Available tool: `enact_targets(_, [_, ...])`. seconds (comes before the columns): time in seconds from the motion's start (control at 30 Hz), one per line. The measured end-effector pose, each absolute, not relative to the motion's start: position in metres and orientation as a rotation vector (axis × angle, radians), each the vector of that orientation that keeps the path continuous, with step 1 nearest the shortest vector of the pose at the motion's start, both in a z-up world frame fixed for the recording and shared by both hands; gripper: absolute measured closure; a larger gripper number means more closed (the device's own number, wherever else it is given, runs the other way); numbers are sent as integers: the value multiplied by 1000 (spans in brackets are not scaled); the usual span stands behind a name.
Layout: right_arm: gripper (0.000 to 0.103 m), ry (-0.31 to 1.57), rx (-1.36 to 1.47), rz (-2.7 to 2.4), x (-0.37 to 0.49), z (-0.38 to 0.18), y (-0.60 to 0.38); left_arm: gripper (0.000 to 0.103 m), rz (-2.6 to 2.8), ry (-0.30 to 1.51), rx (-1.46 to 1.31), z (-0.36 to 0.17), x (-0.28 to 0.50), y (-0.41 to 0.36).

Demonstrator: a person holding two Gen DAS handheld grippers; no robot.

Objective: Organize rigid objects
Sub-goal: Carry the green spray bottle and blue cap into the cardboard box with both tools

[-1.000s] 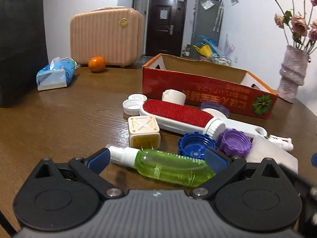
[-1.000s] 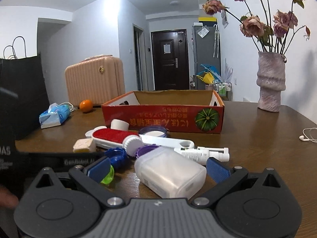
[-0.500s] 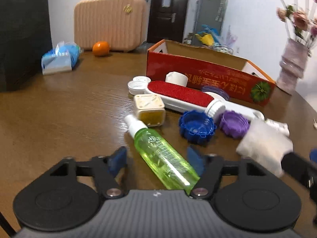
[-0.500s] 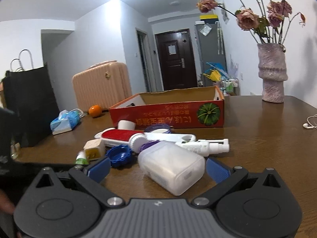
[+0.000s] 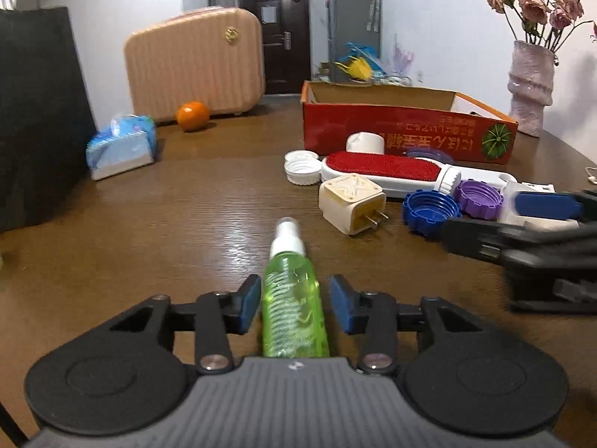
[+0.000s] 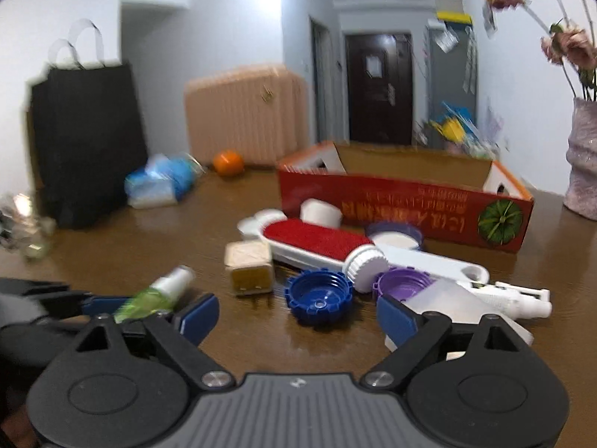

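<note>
A green spray bottle [image 5: 293, 298] lies on the brown table between the blue pads of my left gripper [image 5: 294, 308]. The pads stand close on each side, with a small gap on the right. The bottle also shows in the right wrist view [image 6: 156, 295]. My right gripper [image 6: 298, 315] is open and empty, low over the table just behind a blue cap [image 6: 319, 296], with a frosted white box [image 6: 459, 306] at its right finger. A red lint brush [image 5: 388, 171], a cream plug adapter [image 5: 352, 201] and a purple cap [image 5: 479, 198] lie close by.
An open red cardboard box [image 5: 406, 127] stands behind the clutter. A vase [image 5: 531, 86] stands at far right; a black bag [image 5: 41, 119], tissue pack [image 5: 121, 145], orange [image 5: 192, 115] and pink case [image 5: 196, 63] are at left. White caps [image 5: 302, 166] lie beside the brush.
My left gripper has narrowed around the green bottle, which now points straight away. My right gripper swung left, off the frosted white box and toward the blue cap.
</note>
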State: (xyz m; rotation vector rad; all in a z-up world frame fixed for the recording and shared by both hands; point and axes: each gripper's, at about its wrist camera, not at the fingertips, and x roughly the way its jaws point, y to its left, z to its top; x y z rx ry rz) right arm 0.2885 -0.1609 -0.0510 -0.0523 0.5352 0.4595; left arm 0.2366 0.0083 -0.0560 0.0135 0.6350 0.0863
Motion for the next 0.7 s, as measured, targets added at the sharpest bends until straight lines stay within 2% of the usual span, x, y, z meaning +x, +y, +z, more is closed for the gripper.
enact_targets(0.1, [20,606,-107,417,312,-62,-140,59,17,644,-30,-59,243,21])
enact_targets(0.17, [21,626,-158,377,320,-67,-128,70,-27,643,-19,-59,240,28])
enact_targets(0.3, [22,631,-189,347,333,-70,-119,72,-48,637,-32,-59,233,41])
enact_targets(0.33, [27,635,-190,350,335,-69,-117,72,-44,634,-49,-58,230,44])
enact_targets(0.37, [41,638,-194,354,335,-68,-116,72,-44,629,-61,-57,228,47])
enact_targets(0.4, [48,640,-195,353,334,-67,-116,72,-45,621,-70,-54,225,49])
enact_targets(0.7, [49,616,-191,389,284,-56,-142,72,-39,505,-15,-24,196,35])
